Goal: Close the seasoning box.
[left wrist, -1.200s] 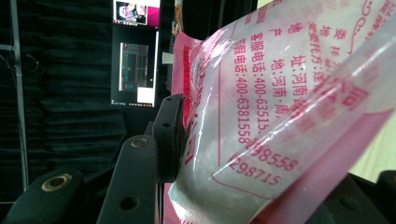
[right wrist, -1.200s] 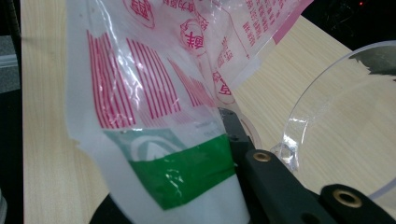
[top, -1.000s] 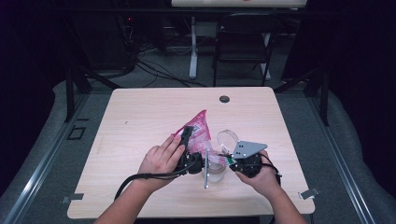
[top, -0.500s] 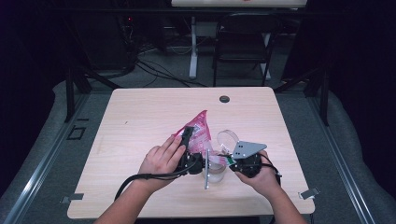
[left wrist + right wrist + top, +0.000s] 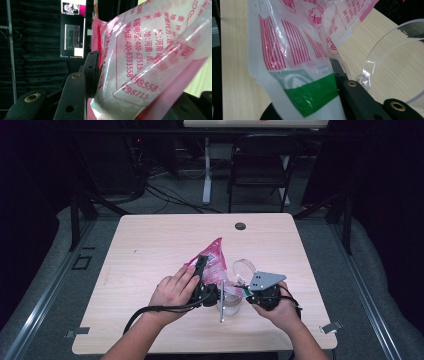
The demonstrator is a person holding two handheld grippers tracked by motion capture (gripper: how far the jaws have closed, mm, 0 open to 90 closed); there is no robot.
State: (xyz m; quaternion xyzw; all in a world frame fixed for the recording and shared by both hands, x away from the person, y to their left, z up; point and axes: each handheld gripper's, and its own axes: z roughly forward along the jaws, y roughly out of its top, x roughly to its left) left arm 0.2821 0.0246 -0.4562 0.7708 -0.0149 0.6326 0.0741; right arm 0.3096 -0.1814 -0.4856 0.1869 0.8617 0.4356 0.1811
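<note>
A pink and clear printed bag (image 5: 214,256) is held up over the table between both hands. My left gripper (image 5: 201,264) is shut on the bag's side; its jaws have just closed a little further on it. In the left gripper view the bag (image 5: 145,57) bulges between the jaws, with one pad (image 5: 91,72) pressed against it. My right gripper (image 5: 241,292) is shut on the bag's lower corner, a white and green strip (image 5: 309,92). Under that corner stands a clear plastic jar (image 5: 231,306), its round clear lid (image 5: 244,268) hinged up.
The wooden table (image 5: 150,245) has a black grommet (image 5: 240,226) near its far edge. A folding chair (image 5: 260,165) and a desk leg stand behind it. The clear lid (image 5: 397,60) rises close on the right of my right gripper.
</note>
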